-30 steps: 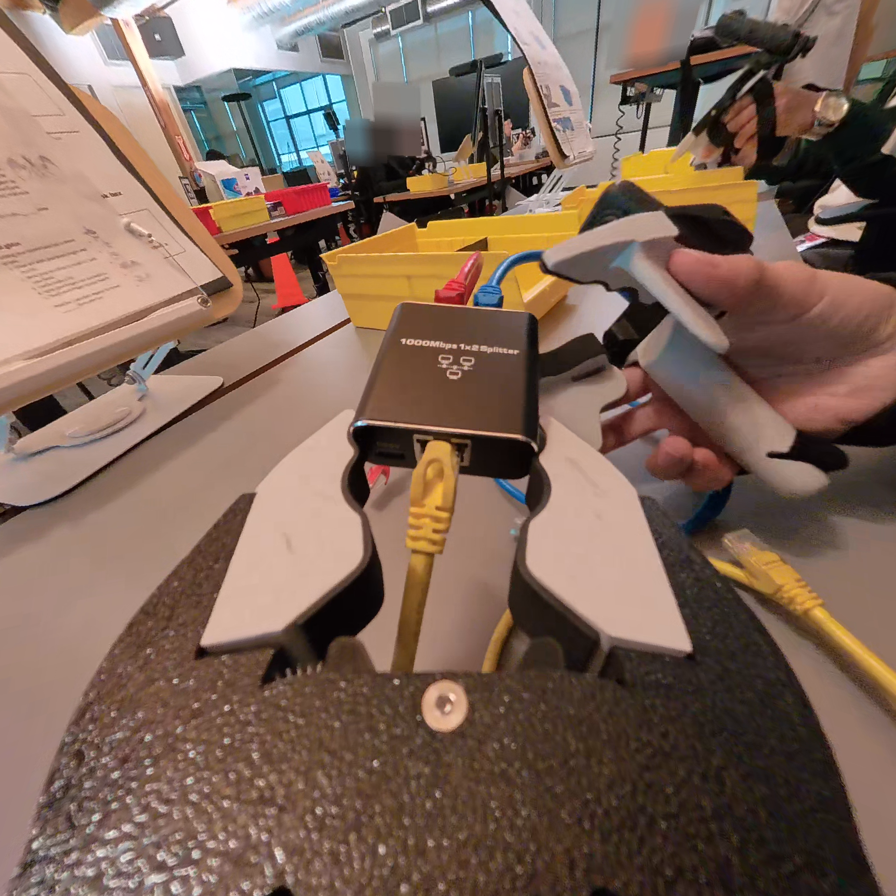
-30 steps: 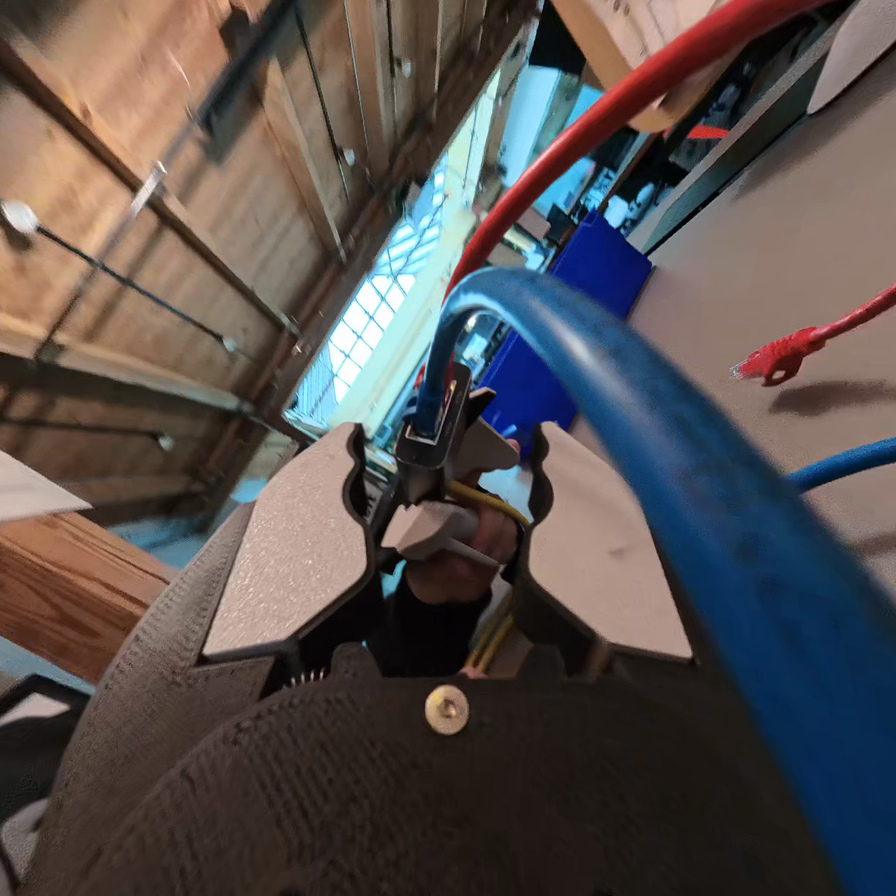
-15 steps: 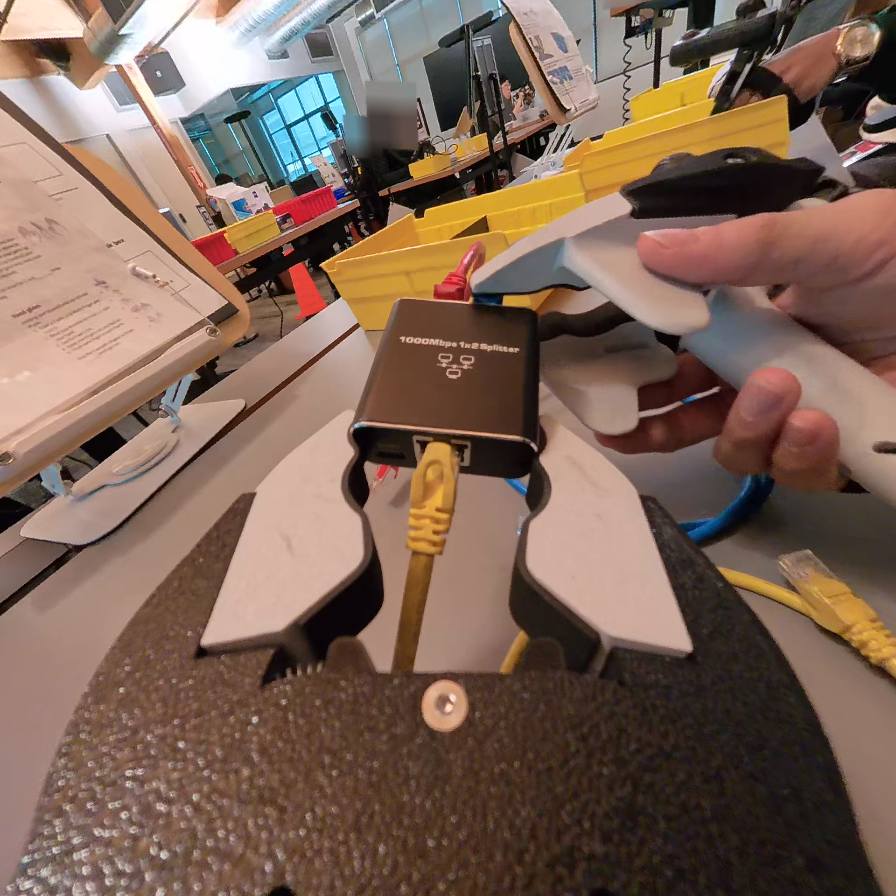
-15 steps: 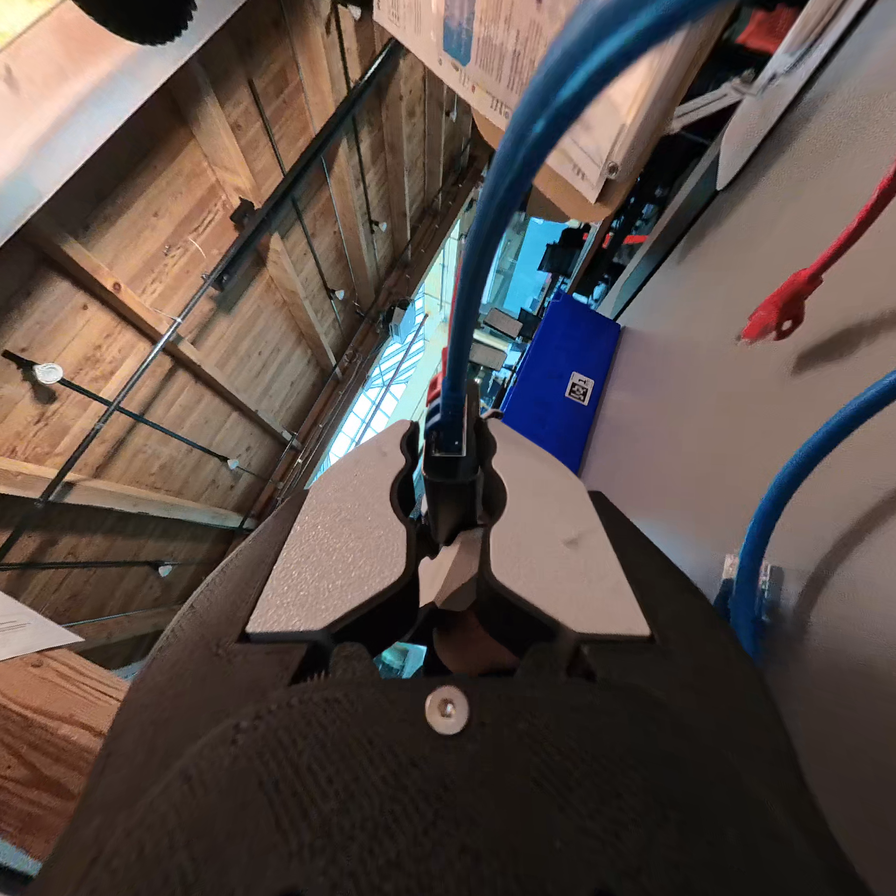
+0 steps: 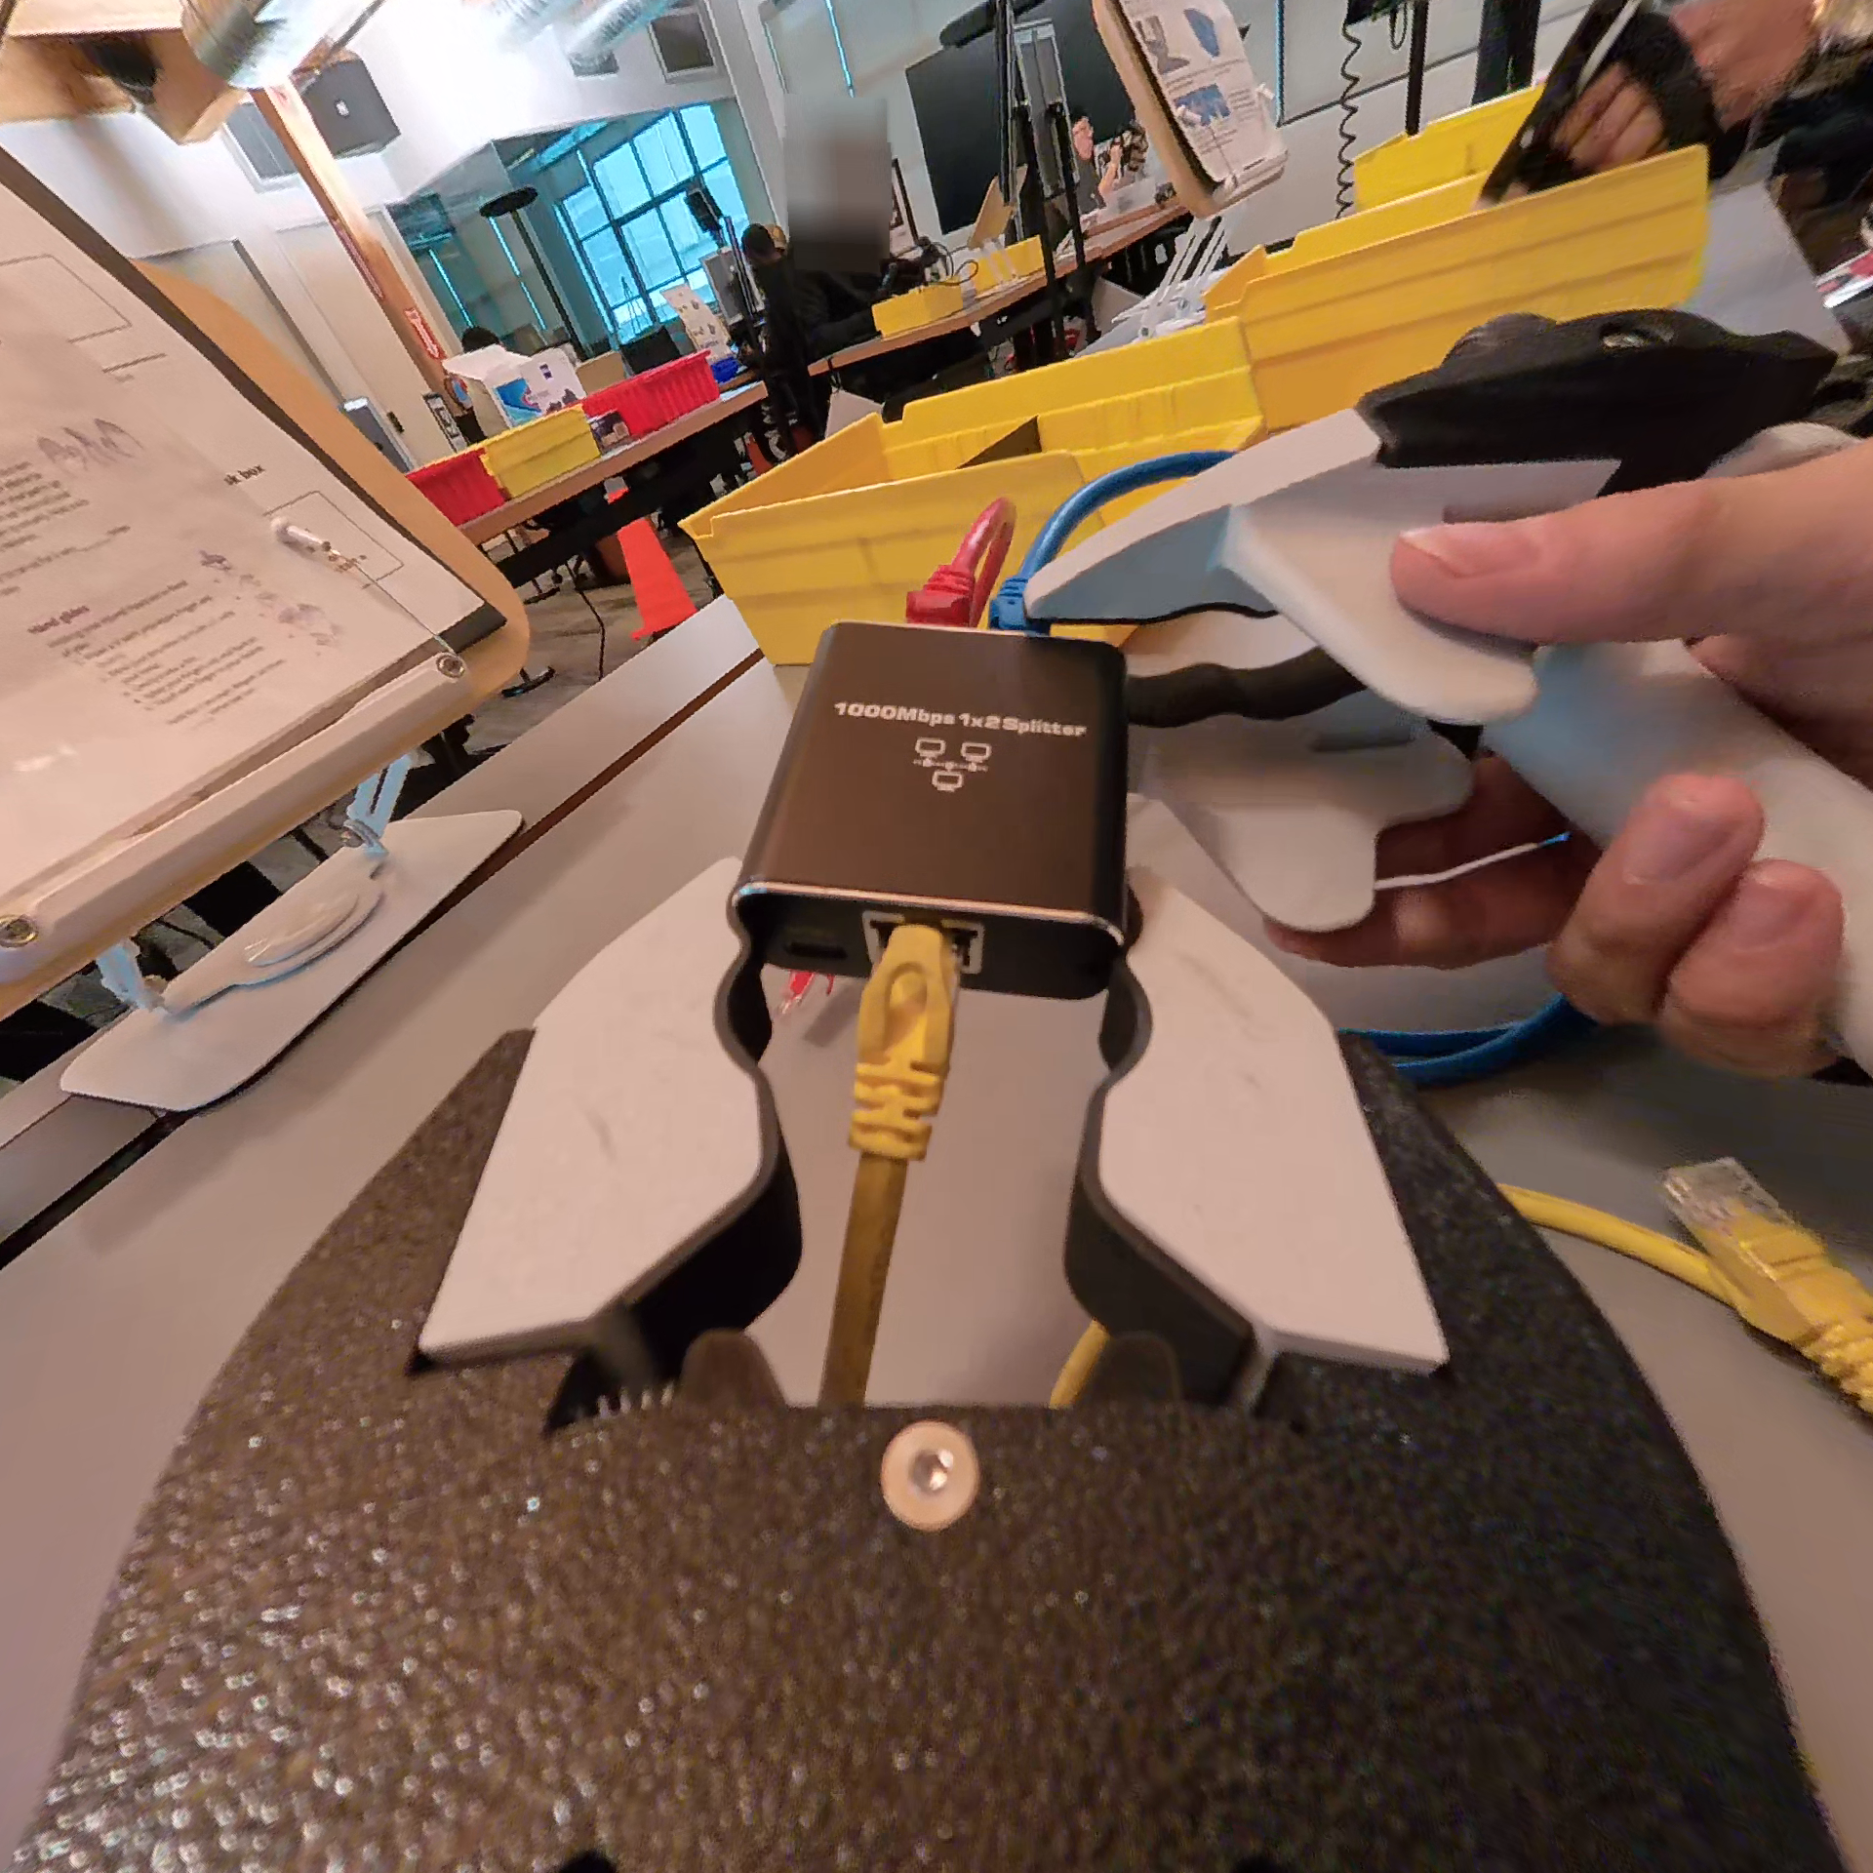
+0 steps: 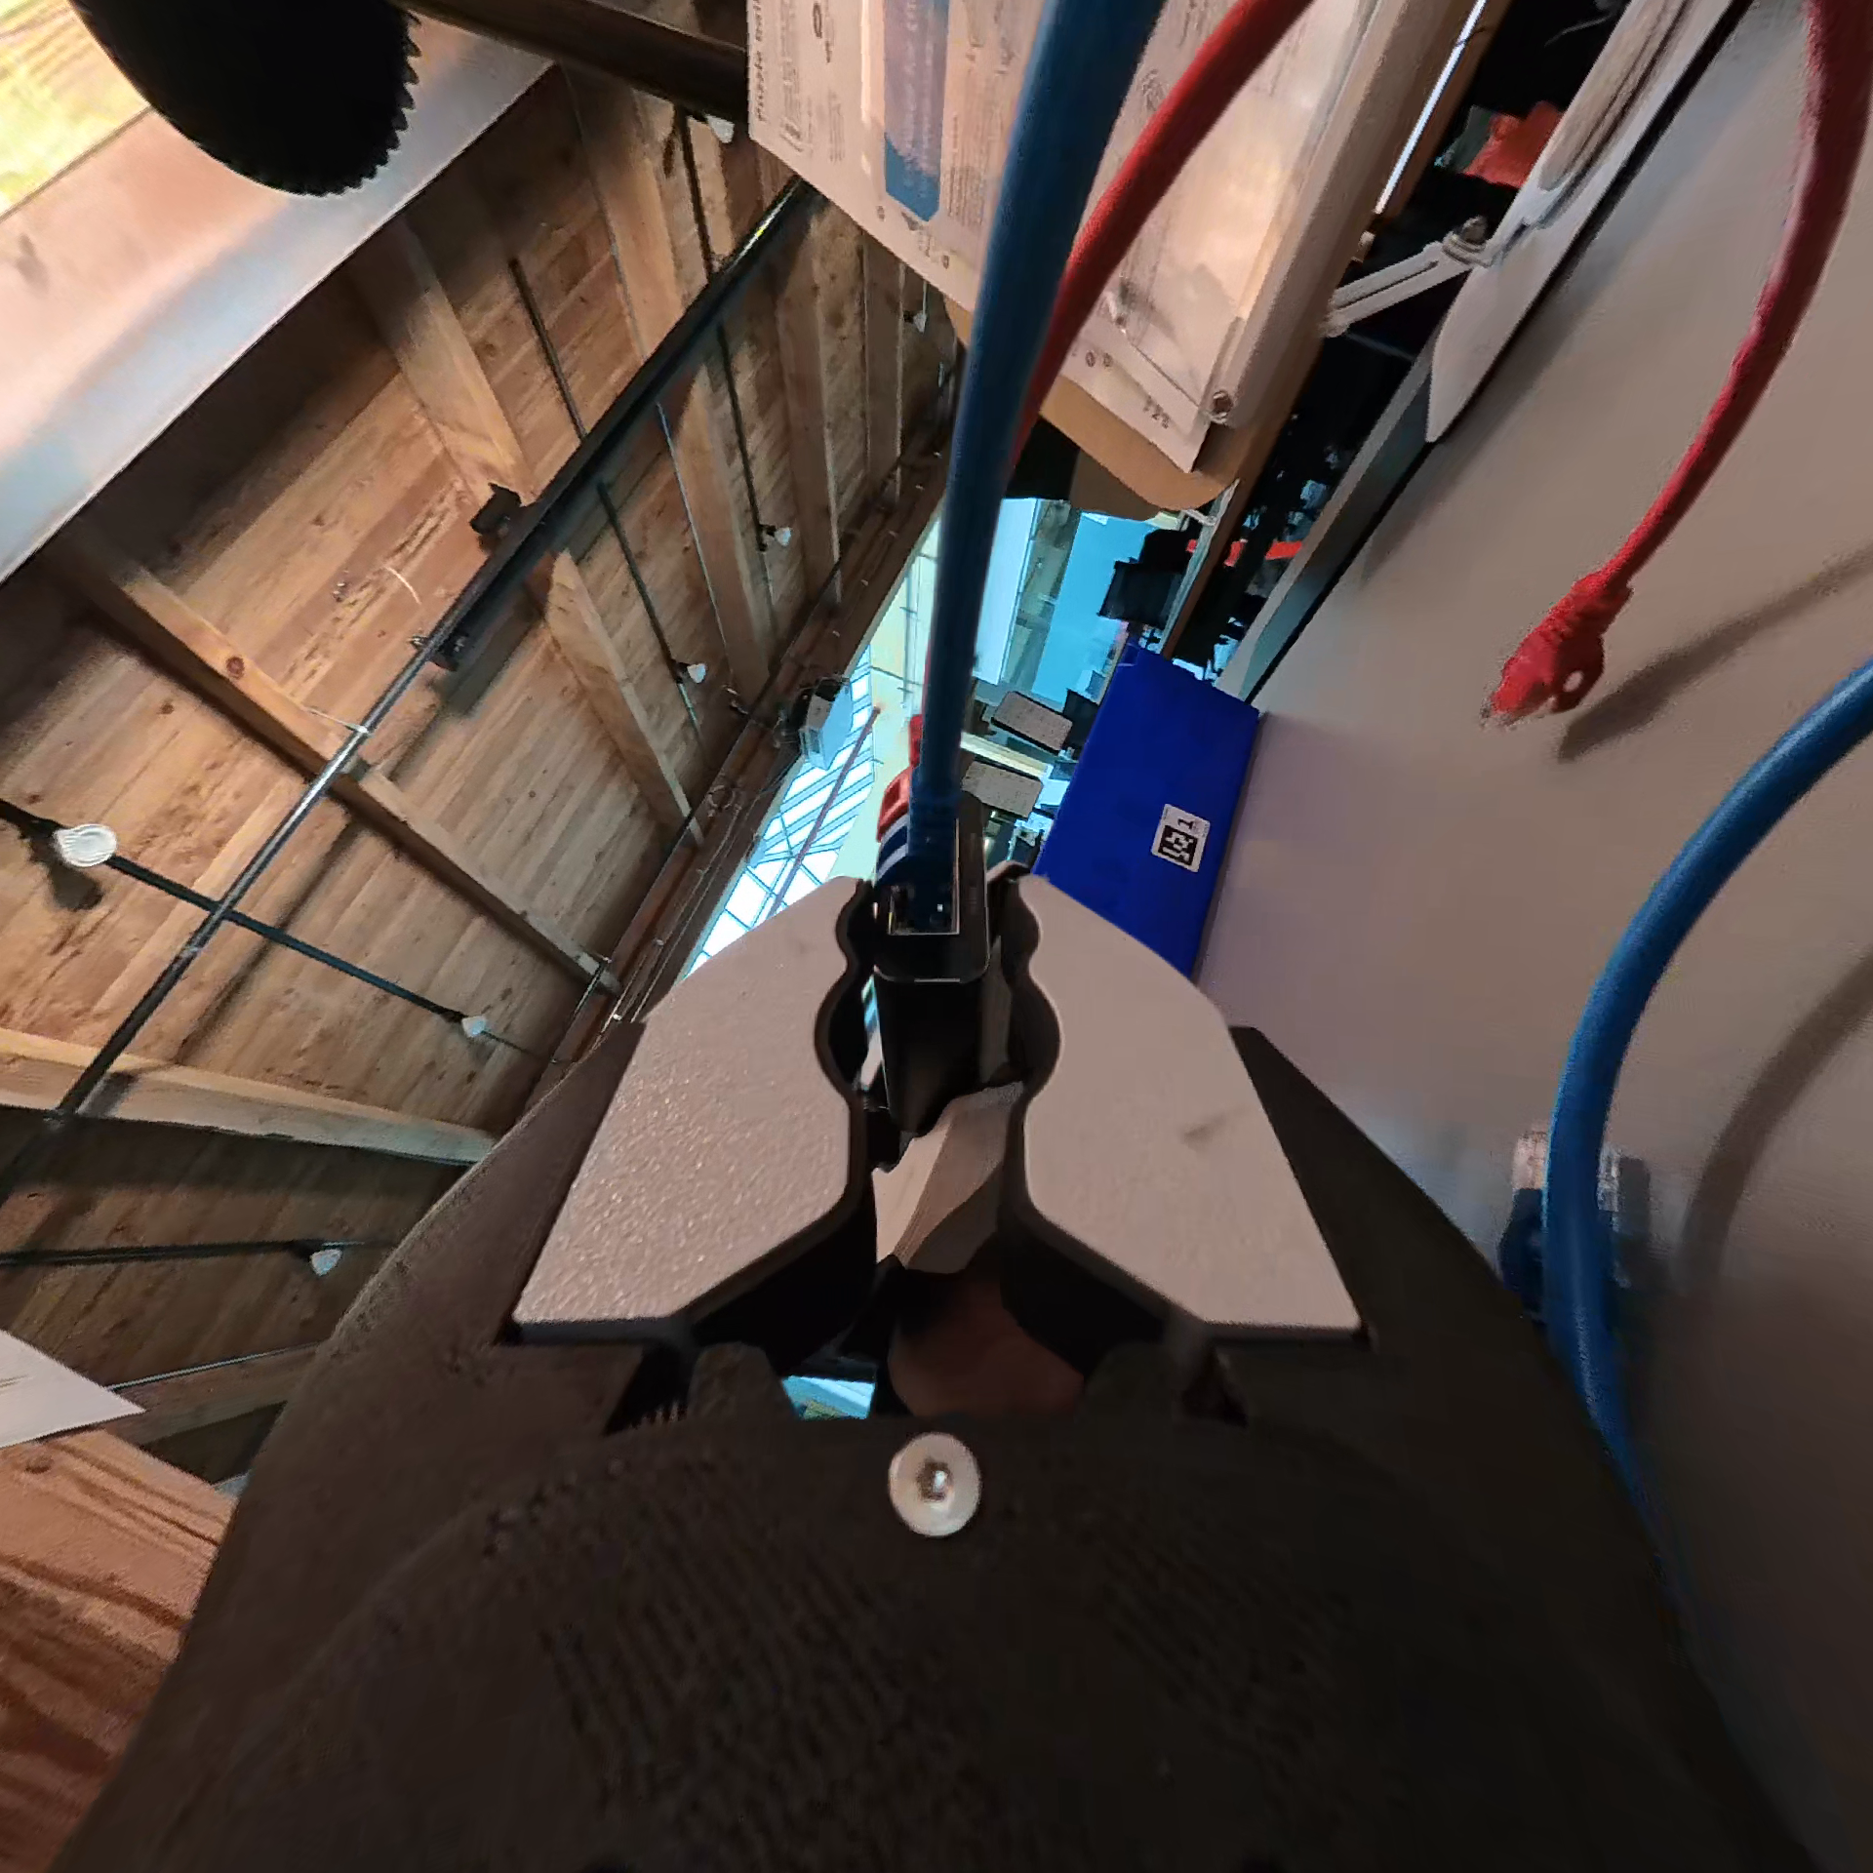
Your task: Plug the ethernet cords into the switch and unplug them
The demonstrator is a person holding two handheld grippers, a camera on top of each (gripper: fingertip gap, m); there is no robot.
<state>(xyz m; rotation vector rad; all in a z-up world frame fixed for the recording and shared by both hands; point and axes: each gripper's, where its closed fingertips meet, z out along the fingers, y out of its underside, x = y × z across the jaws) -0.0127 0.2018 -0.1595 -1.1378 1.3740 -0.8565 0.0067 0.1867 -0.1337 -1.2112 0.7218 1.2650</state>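
My left gripper (image 5: 927, 953) is shut on the black switch (image 5: 953, 770), its fingertips on the two sides, and holds it just above the grey table (image 5: 304, 1166). A yellow plug (image 5: 902, 1034) sits in the near port. A red plug (image 5: 943, 598) and a blue plug (image 5: 1008, 608) sit in the far end. My right gripper (image 5: 1105, 649) comes in from the right. In the right wrist view the right gripper (image 6: 932, 943) is shut on the switch's (image 6: 927, 1014) far end, flat faces pinched, right where the blue cord (image 6: 973, 507) enters.
A loose yellow plug (image 5: 1764, 1267) lies on the table at the right. A loose red plug (image 6: 1551, 659) and a loose blue plug (image 6: 1561, 1216) lie there too. Yellow bins (image 5: 912, 527) stand behind the switch. A document stand (image 5: 203, 568) is at the left, a blue bin (image 6: 1145, 801) at the table edge.
My right gripper was open and short of the switch; it has moved onto the far end and closed there. My left gripper has kept its hold on the switch.
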